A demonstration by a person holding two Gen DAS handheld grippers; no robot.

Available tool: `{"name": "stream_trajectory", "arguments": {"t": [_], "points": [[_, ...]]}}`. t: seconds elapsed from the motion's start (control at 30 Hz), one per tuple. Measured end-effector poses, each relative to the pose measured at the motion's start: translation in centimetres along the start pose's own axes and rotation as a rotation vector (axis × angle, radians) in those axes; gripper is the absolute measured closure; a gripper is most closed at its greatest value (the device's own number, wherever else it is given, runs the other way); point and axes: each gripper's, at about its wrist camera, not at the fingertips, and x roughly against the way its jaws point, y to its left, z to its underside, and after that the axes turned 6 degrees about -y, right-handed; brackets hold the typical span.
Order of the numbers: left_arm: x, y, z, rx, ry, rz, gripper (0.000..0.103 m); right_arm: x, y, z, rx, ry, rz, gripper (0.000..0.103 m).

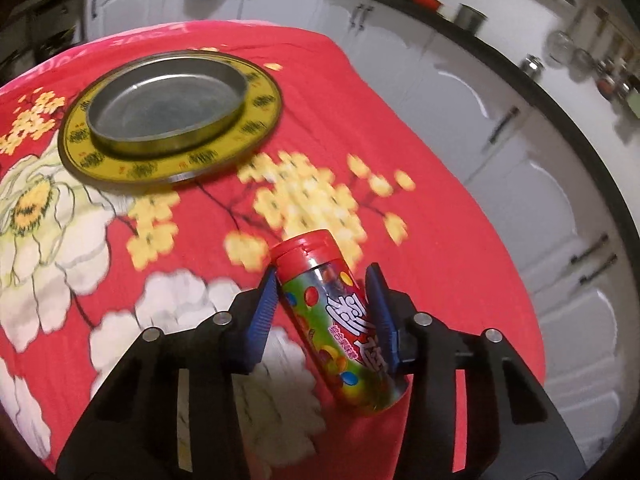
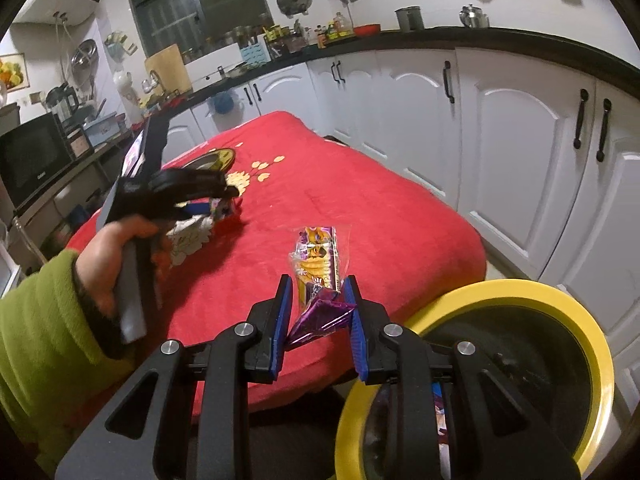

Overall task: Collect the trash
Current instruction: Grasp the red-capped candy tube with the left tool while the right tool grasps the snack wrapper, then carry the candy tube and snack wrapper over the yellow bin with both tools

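Note:
A candy tube (image 1: pixel 340 320) with a red lid and a colourful label lies tilted between the blue pads of my left gripper (image 1: pixel 324 270), and both pads rest against its sides. From the right wrist view, that left gripper (image 2: pixel 222 204) is low over the red flowered tablecloth (image 2: pixel 360 200), held by a hand (image 2: pixel 108 256) in a green sleeve. My right gripper (image 2: pixel 317 280) is shut on a purple and yellow snack wrapper (image 2: pixel 318 256), held above the table's near edge. A black bin with a yellow rim (image 2: pixel 560 300) stands just right of it, below table height.
A round metal tin on a yellow patterned plate (image 1: pixel 260 100) sits at the far left of the table. White cabinets (image 2: pixel 520 140) under a dark countertop run along the right and far sides. A microwave (image 2: pixel 32 160) stands at the left.

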Motion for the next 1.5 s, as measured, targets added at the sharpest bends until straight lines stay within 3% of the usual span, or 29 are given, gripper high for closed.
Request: {"name": "stream_trajectory", "arguments": {"t": [0.37,0.9,1.5], "points": [[3.2,-2.5,4.6,-0.108,0.049,0.167,0.074,3.1,-1.1,0.0,-0.025,-0.052,0.022,0.078],[8.6,-7.9,7.7,-0.27,0.002,0.307,0.075,6.5,-2.2,-0.3,-0.037,-0.109,0.062,0.078],[12.0,-14.3,10.6,-0.404,-0.011,0.444,0.076,9.9,-5.0,-0.2,-0.07,-0.155,0.14,0.078]]}}
